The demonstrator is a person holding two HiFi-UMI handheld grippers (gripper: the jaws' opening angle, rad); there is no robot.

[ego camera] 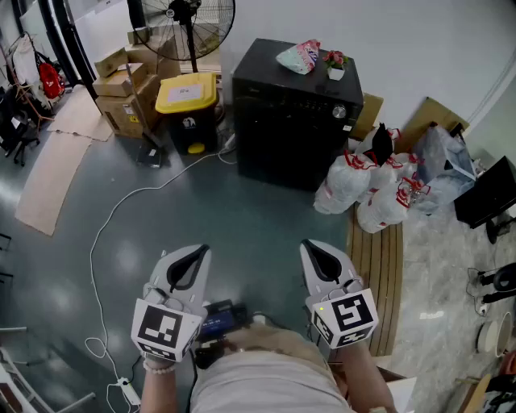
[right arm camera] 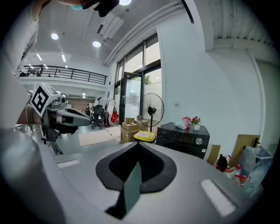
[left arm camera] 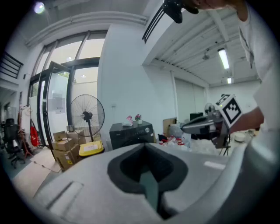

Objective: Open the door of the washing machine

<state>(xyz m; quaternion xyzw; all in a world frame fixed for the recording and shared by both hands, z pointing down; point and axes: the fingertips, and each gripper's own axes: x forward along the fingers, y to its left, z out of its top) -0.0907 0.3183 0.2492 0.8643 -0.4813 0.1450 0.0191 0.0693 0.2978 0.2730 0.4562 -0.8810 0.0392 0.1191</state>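
Left tool (ego camera: 196, 254) and right tool (ego camera: 316, 252), clenched empty, face washing machine (ego camera: 290, 121) between bin (ego camera: 187, 105) and bags (ego camera: 371, 193).

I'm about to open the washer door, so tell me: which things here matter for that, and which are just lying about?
For the job: washing machine, left gripper, right gripper, both shut.
Lying about: fan, yellow-lidded bin, cardboard boxes, plastic bags, white cable.
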